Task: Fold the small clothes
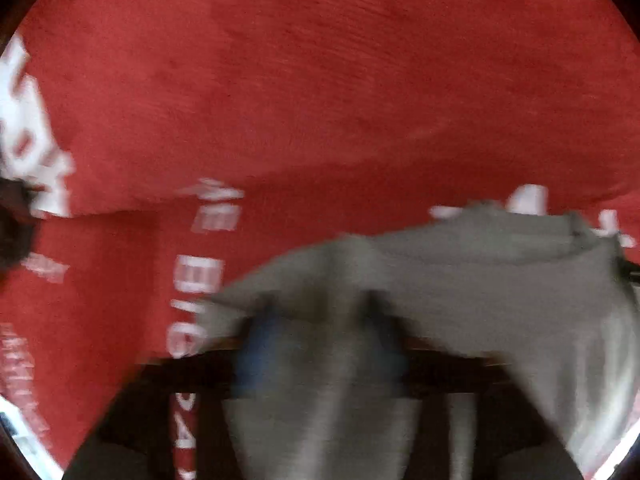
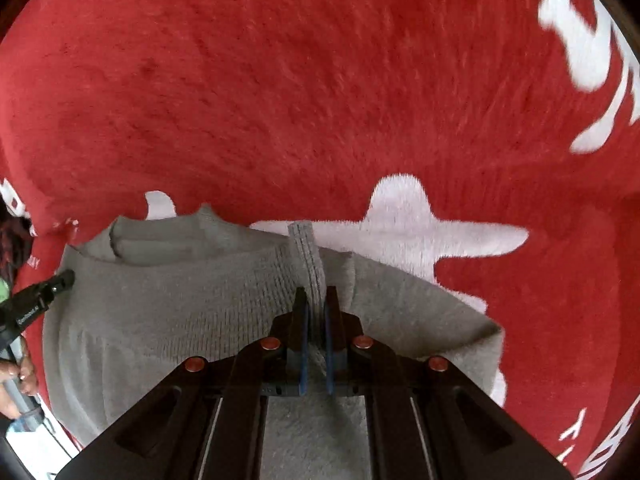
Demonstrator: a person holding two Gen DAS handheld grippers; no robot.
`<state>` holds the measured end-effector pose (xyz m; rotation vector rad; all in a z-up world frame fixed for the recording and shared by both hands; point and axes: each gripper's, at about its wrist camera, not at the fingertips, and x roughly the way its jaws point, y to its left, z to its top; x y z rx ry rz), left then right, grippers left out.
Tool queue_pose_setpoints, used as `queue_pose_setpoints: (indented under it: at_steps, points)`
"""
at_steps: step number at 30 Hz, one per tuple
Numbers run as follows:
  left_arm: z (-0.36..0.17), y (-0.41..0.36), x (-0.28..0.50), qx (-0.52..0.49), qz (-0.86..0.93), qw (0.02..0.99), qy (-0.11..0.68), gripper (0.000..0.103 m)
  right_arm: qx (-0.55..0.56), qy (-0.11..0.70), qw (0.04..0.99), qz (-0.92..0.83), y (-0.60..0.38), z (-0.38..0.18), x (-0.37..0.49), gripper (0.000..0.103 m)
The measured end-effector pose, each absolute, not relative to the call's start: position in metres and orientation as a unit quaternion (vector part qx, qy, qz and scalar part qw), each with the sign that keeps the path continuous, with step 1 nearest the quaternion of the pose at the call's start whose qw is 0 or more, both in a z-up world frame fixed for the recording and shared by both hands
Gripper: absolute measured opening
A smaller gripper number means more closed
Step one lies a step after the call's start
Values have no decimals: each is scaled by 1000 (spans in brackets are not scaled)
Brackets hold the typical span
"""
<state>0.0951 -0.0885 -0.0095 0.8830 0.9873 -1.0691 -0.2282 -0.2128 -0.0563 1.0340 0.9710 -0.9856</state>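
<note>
Grey knit fabric fills the lower half of both views: a small grey garment (image 2: 168, 312) lies on a red fleece blanket (image 2: 320, 100) printed with white lettering and shapes. In the right wrist view the right gripper (image 2: 316, 308) has its two blue-lined fingers (image 2: 304, 344) drawn close together, clamped on a ribbed edge of the garment that stands up as a narrow vertical band between them. The rest of the cloth spreads out to the left and right of that pinch, with a folded, rolled edge at its far side just beside a white patch of the blanket's print. At the left border of this view the dark tip of the other tool touches the garment's left edge, with the person's hand (image 2: 18, 376) below it. The left wrist view is heavily blurred; the left gripper (image 1: 320, 320) shows grey cloth (image 1: 480, 280) bunched over and between its fingers, so it appears to be holding the garment, though how tightly cannot be told.
</note>
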Motion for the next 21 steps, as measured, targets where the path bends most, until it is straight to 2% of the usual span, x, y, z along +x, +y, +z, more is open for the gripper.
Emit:
queue_pose_setpoints:
  at_steps: [2,3,5,9,15,21]
  points:
    - [-3,-86,109,390,-459,669,436,78,462,422,640,-446,-215,-53,-232,7]
    - [0,-85,116,385,-454,667,448,78,461,425,631,-456,-215,-51,-234,16]
    - [12,-77,130,376,-445,670,459,78,468,423,611,-479,-215,-45,-243,25]
    - [30,-55,136,377,-460,652,470,78,487,403,610,-477,-199,-30,-256,25]
    - [37,-1,102,382,-497,600,497,78,511,383,631,-440,-139,-7,-259,25]
    - [-2,41,72,407,-481,574,523,78,514,416,636,-398,-77,-23,-243,25]
